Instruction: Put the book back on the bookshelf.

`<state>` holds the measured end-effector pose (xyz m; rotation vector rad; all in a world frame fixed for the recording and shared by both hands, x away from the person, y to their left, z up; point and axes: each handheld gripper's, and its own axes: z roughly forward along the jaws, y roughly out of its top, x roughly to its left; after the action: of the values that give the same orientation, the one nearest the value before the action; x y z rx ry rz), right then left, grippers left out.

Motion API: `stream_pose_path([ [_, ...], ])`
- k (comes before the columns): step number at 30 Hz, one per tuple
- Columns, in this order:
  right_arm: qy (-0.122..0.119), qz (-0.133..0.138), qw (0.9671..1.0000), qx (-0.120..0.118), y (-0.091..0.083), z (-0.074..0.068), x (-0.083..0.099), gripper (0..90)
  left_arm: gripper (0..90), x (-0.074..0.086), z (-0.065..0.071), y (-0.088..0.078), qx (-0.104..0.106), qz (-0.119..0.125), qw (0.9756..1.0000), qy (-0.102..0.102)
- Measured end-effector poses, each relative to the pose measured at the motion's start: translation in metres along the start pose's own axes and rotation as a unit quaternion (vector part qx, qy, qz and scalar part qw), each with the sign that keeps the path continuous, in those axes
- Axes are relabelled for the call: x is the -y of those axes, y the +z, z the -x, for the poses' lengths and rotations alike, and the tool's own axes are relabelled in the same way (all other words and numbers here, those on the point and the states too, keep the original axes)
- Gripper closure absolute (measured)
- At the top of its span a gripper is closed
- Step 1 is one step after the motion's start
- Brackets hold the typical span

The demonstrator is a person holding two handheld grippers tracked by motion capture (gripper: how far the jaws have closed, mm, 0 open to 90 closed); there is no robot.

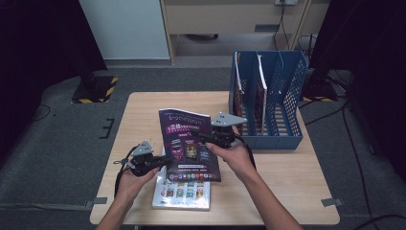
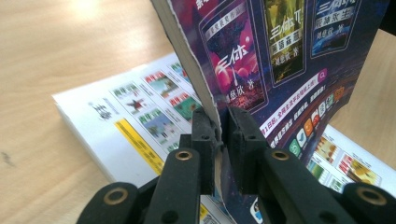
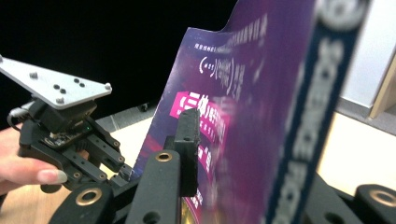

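lifting the purple magazine off the white magazine on the table, left gripper and right gripper both clamping its edges; next it likely needs carrying upright into a slot of the blue file rack.

From along the right tongs, a purple magazine stands nearly upright between the two black jaws, its cover toward the left one, its blurred spine close to the lens. Farther off, the left tongs, topped by a grey three-cornered plate, bite the magazine's lower edge, a hand behind them. Pale tabletop lies beyond.
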<state>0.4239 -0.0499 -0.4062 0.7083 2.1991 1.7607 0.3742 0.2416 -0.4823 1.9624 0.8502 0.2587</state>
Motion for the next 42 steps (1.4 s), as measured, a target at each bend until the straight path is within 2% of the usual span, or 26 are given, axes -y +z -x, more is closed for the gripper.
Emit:
stream_pose_path([
  [2,-0.004,0.006,1.0000,-0.005,0.000,0.000,-0.004,72.5,81.3,-0.002,0.000,-0.003,-0.008,0.003,1.0000,0.002],
  [5,-0.008,0.013,0.9997,-0.017,-0.001,-0.001,-0.009,71.6,82.3,-0.003,-0.002,-0.007,-0.012,0.022,0.9997,0.009],
  [14,-0.022,0.013,0.9990,-0.035,0.000,-0.005,-0.022,67.4,83.7,-0.004,-0.002,-0.012,-0.013,0.026,0.9995,0.013],
  [21,-0.026,0.023,0.9983,-0.048,0.000,-0.003,-0.031,69.5,84.0,-0.006,-0.001,-0.013,-0.017,0.027,0.9992,0.025],
  [29,-0.032,0.017,0.9975,-0.060,0.001,0.000,-0.036,72.5,84.0,-0.005,0.000,-0.013,-0.014,0.030,0.9989,0.034],
  [34,-0.031,0.018,0.9973,-0.064,0.002,0.001,-0.038,73.8,84.0,-0.005,-0.001,-0.013,-0.013,0.031,0.9988,0.035],
  [36,-0.029,0.021,0.9977,-0.058,0.003,0.001,-0.037,77.8,84.0,-0.005,0.000,-0.014,-0.014,0.030,0.9987,0.038],
  [42,-0.029,0.015,0.9981,-0.053,0.003,0.002,-0.038,79.7,84.0,-0.006,0.001,-0.014,-0.012,0.030,0.9985,0.043],
])
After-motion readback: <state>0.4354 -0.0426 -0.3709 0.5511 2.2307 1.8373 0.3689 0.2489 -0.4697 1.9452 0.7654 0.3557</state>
